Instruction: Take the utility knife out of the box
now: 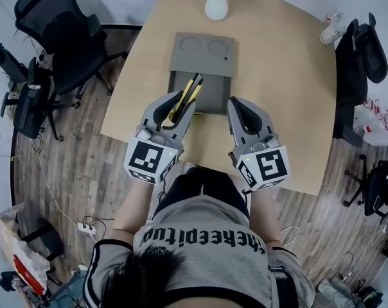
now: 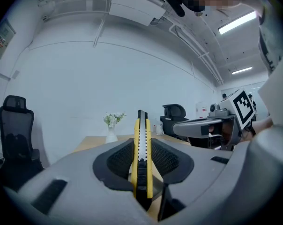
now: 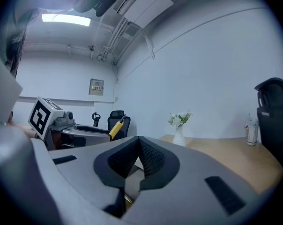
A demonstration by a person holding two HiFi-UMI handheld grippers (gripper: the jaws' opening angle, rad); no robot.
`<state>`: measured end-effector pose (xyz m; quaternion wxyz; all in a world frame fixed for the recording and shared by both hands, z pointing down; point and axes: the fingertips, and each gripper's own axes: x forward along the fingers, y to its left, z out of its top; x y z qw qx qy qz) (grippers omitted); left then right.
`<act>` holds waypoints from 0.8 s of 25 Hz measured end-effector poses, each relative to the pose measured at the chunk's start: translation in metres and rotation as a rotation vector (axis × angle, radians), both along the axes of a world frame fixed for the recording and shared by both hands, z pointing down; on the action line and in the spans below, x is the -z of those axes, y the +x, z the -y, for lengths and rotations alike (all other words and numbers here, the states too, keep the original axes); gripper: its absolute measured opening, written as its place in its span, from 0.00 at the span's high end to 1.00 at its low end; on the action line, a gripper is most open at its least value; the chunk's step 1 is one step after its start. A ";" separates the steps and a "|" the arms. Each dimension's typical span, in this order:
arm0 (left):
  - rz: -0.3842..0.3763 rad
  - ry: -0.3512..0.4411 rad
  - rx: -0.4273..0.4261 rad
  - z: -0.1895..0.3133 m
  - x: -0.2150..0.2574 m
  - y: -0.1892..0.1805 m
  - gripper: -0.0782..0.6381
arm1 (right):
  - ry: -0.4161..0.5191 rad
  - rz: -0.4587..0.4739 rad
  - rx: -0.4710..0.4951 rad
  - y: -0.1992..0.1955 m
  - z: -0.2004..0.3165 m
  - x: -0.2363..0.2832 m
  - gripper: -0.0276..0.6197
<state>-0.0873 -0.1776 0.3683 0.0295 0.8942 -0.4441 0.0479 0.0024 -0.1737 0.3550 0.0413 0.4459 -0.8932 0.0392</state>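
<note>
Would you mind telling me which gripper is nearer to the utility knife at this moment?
Left. The left gripper is clamped on the utility knife; the right gripper hangs beside it, apart, jaws together.

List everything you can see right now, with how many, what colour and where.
utility knife: one, yellow and black, clamped in the left gripper
box: one, grey, open, middle of the table
lid: one, grey, lying flat behind the box
vase: one, white, with flowers, far table edge
bottle: one, white, table's right edge
table: one, light wood
office chairs: at least three, black, left and right of the table
power strip: one, white, floor at left
left gripper: one, grey, shut on the utility knife
right gripper: one, grey, shut, empty, right of the box
shirt: one, grey, on the person
</note>
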 end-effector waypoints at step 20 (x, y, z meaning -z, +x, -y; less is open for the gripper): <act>-0.087 0.110 0.060 -0.053 0.041 -0.024 0.72 | 0.078 -0.022 0.018 -0.017 -0.045 0.028 0.95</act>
